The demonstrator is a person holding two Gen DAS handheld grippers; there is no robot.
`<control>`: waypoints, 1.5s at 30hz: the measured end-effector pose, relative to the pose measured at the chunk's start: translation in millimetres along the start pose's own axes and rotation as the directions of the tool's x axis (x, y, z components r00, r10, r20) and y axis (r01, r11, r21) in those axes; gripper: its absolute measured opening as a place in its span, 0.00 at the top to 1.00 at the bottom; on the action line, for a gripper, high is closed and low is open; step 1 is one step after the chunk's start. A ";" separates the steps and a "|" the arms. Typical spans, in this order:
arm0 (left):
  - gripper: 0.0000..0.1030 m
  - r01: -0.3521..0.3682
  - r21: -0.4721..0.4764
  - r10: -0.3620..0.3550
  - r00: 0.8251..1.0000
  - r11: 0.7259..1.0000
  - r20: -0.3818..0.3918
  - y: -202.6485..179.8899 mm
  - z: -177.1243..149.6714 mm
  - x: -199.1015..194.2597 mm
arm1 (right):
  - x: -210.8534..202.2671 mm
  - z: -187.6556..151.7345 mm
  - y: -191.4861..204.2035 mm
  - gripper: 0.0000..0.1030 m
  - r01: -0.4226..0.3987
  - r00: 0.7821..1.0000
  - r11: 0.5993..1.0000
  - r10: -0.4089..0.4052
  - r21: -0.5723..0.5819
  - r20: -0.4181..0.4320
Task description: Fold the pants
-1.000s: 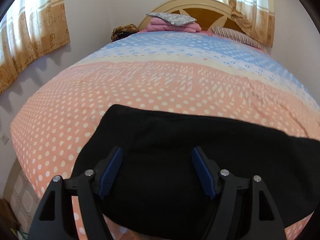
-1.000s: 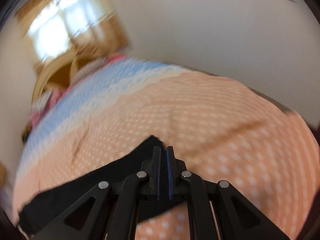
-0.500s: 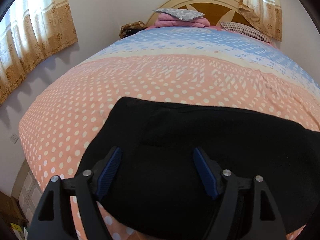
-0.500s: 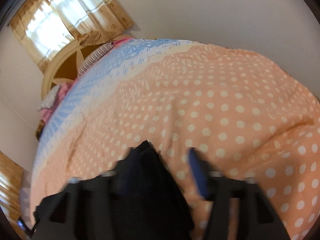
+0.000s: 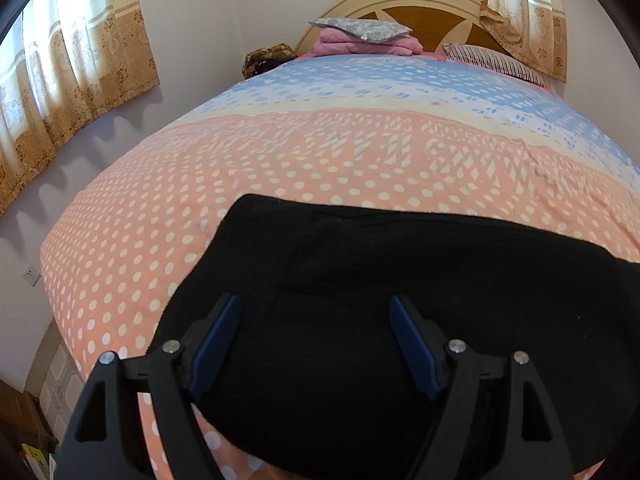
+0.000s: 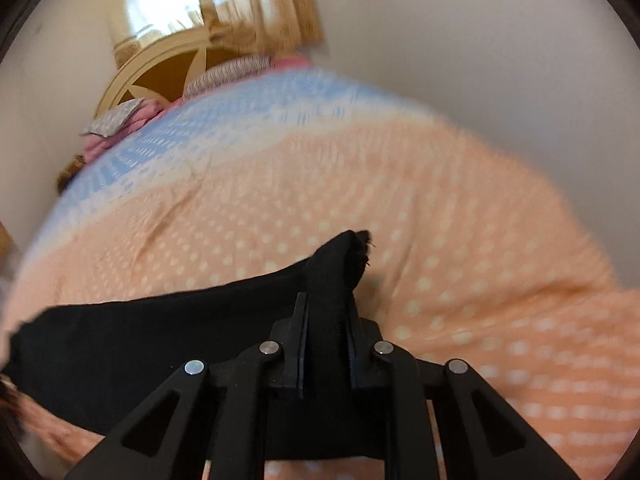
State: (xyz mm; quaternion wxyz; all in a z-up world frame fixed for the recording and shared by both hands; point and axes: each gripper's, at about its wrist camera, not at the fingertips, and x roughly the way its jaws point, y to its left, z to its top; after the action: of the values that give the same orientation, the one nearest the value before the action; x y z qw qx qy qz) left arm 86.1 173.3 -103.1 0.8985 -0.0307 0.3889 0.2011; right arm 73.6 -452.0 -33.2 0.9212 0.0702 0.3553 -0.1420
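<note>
- Across the lower half of the left wrist view, the black pants (image 5: 360, 300) lie spread flat on the bed (image 5: 200, 208), over its peach, white-dotted cover.
- At the bottom of that view the left hand-held gripper (image 5: 316, 344) hangs over the dark cloth with its jaws wide and opening; its blue pads (image 5: 218, 340) stand well apart and press on nothing.
- Low in the centre of the right wrist view, the right hand-held gripper (image 6: 326, 320) has its jaws narrow and closing, with a bunched end of the pants (image 6: 340, 264) between them, rising in a peak above the fingertips.
- From that peak the rest of the garment runs to the lower left of the frame, flat on the bed (image 6: 460, 248).
- At the top of the left view stand a wooden headboard (image 5: 420, 12), a pink folded pile (image 5: 360, 44) with a grey pillow on it, and a striped pillow (image 5: 492, 60).
- Curtains (image 5: 72, 80) hang at the upper left.
</note>
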 end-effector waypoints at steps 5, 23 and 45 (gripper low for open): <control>0.20 -0.005 0.008 0.005 1.000 1.000 0.011 -2.2 -1.2 -0.2 | 5.5 -7.6 -3.7 0.85 0.166 0.986 0.986 -0.167 -0.024 -0.003; 0.20 0.051 0.047 -0.054 0.997 0.998 0.060 6.2 -6.2 0.9 | -13.6 38.2 125.8 0.36 -0.392 0.920 0.920 0.392 -0.014 0.002; 0.10 0.031 -0.014 -0.030 0.997 0.999 0.065 34.7 2.6 16.8 | 29.2 -40.5 394.1 0.36 -0.882 0.455 0.415 0.630 -0.222 -0.630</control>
State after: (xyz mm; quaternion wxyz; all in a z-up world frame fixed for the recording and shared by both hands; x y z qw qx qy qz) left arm 84.9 211.3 -109.7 0.9134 -0.0367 0.3574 0.1914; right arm 191.4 -74.5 -71.5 0.7477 0.0056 0.5070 0.4289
